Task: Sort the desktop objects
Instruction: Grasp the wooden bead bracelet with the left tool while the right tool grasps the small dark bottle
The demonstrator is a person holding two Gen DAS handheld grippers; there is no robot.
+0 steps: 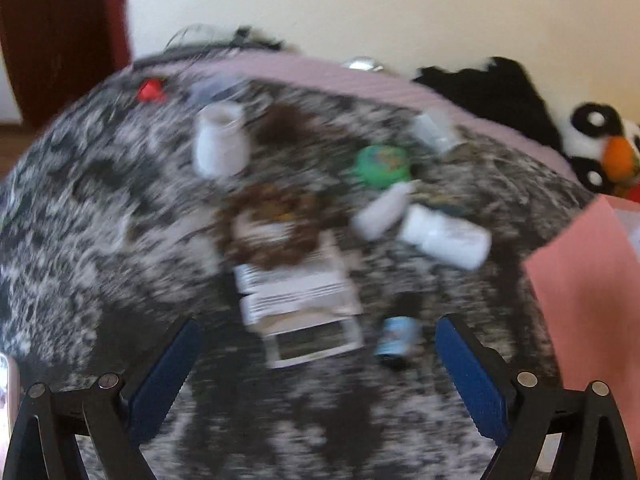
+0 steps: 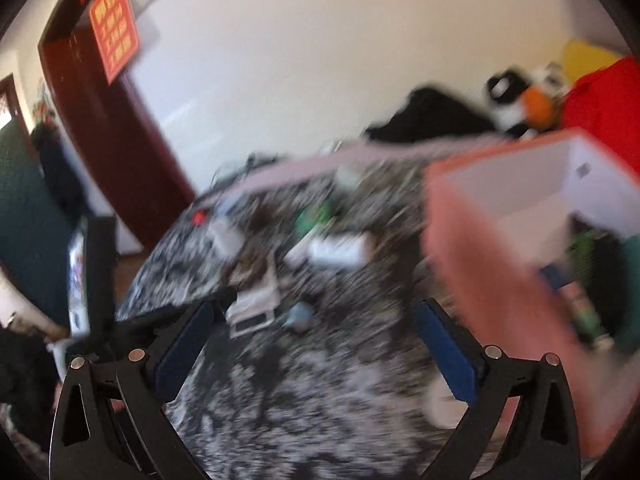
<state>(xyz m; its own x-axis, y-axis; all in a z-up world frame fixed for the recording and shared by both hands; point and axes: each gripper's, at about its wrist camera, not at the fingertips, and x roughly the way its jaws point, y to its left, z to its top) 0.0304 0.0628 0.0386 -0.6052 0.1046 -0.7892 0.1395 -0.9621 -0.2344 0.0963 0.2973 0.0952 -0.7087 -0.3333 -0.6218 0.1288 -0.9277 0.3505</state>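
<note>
Both claws spread wide and empty over a cluttered worktop [image 1: 100, 216]; nothing gripped.

Left claw [image 1: 318, 364] is released, with the paper packets [image 1: 298, 304] just ahead at 12 o'clock, long axis running roughly 9-to-3, and a small blue bottle [image 1: 396, 340] at 1 o'clock. White bottles [image 1: 444, 236] and a green lid [image 1: 382, 164] lie farther off at 1. Right claw [image 2: 316, 344] is released too and sits nearer the pink box [image 2: 492, 276] at 2 o'clock; the box holds several items, too blurred to name. Left is probably nearer the packets.

Clutter on speckled cloth: upright white jar [image 1: 221, 142], green lid [image 1: 383, 165], toppled white bottle [image 1: 444, 236], stacked booklets [image 1: 298, 300]; pink bin [image 2: 496, 264] rightward.
</note>
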